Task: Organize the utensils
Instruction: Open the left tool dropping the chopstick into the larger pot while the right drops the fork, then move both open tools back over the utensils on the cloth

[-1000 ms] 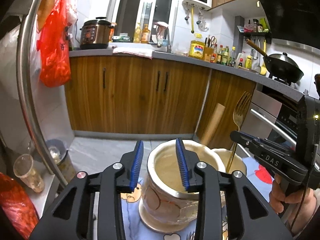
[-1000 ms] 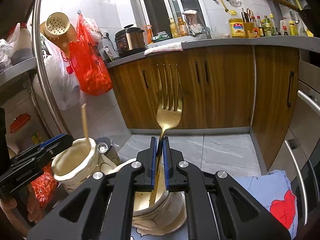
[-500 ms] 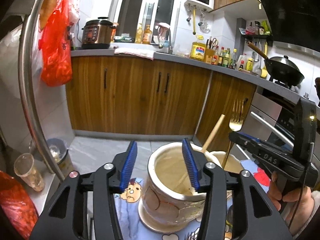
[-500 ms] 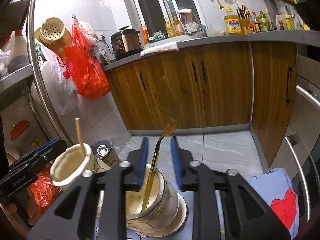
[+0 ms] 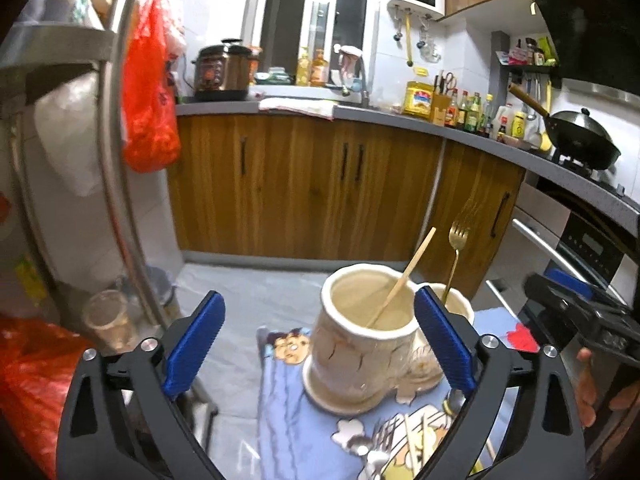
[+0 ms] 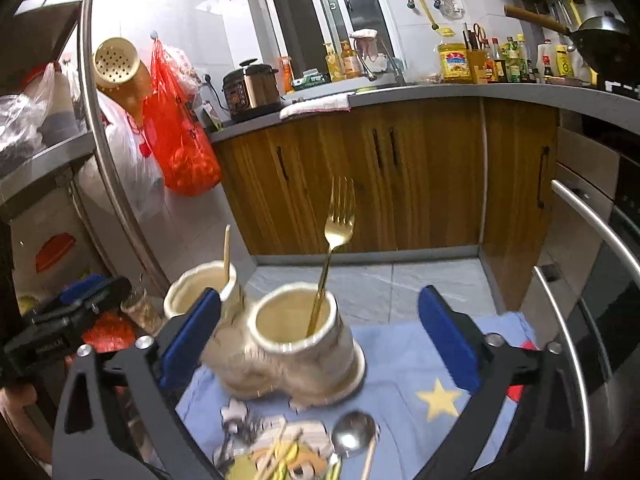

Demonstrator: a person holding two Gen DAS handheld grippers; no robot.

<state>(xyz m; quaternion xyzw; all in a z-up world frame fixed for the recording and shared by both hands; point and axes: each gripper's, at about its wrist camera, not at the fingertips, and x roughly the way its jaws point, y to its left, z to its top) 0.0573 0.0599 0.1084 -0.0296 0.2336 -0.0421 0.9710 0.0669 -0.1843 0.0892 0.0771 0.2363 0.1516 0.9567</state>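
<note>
Two cream ceramic holders stand joined on a blue cartoon cloth [image 6: 404,364]. The left holder [image 5: 360,340] has one wooden chopstick [image 5: 404,278] leaning in it. The right holder [image 6: 300,340] has a gold fork [image 6: 330,252] standing in it, tines up. My left gripper [image 5: 316,344] is open and empty, jaws wide either side of the left holder. My right gripper [image 6: 316,340] is open and empty, pulled back from the fork's holder. Loose utensils lie on the cloth in front: a spoon [image 6: 354,438], chopsticks [image 6: 280,458] and a fork [image 5: 380,446].
Wooden cabinets [image 5: 320,184] and a grey floor lie beyond the cloth's far edge. An oven with steel handles [image 6: 580,280] is at the right. A steel rack pole [image 5: 116,160] with a red bag [image 5: 148,108] is at the left. A plastic cup [image 5: 106,320] stands below it.
My right gripper let go of the gold fork, which now stands in the right holder, and opened wide. My left gripper opened off the left holder's rim. Both pulled back.
</note>
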